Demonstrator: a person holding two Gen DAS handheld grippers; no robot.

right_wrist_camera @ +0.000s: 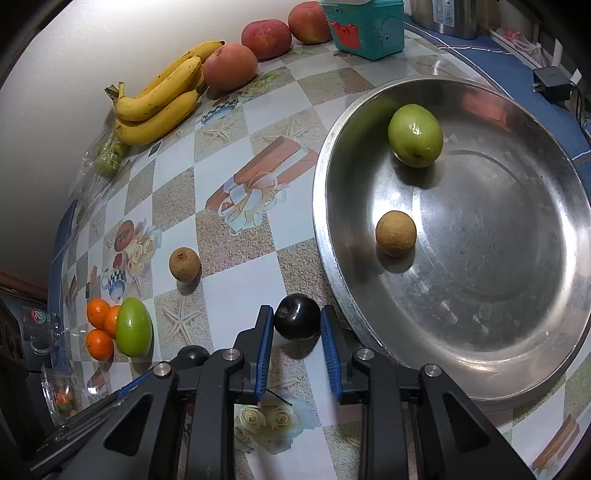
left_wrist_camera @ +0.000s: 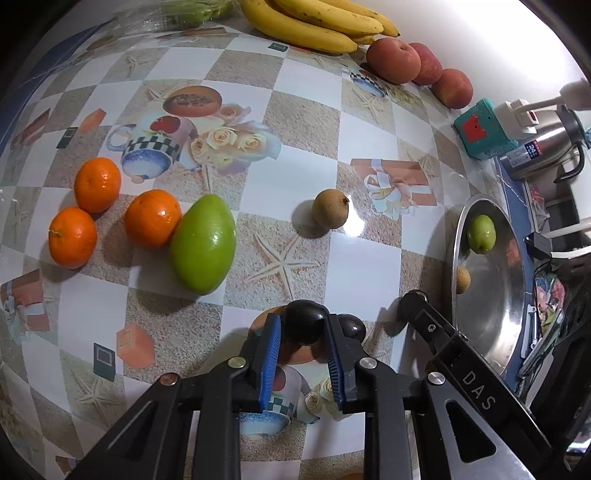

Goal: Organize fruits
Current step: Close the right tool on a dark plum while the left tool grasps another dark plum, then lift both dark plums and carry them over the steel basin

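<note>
1. In the right wrist view, the steel tray (right_wrist_camera: 369, 110) fills the right side of the frame and already holds two fruits: a green fruit (right_wrist_camera: 415, 135) near its upper rim and a small brown round fruit (right_wrist_camera: 395, 233) at its left part. I judge these two as done.
2. The right gripper (right_wrist_camera: 297, 326), at the lower centre of that view, has its blue pads closed against a dark plum (right_wrist_camera: 297, 320) which is just beside the tray's left rim.
3. In the left wrist view, the left gripper (left_wrist_camera: 303, 328) at the lower centre is closed in the same way on a second dark plum (left_wrist_camera: 305, 320); the other plum (left_wrist_camera: 355, 326) shows just to its right.
4. Whether either plum is lifted off the table (left_wrist_camera: 369, 258), I cannot tell.
5. Still outside the tray: three oranges (left_wrist_camera: 152, 218) and a big green mango (left_wrist_camera: 204, 243) at the left, a brown fruit (left_wrist_camera: 330, 208) in the middle, bananas (left_wrist_camera: 314, 22) and three red apples (left_wrist_camera: 393, 61) along the upper edge.
6. So I think only a small part of the task is finished.
</note>
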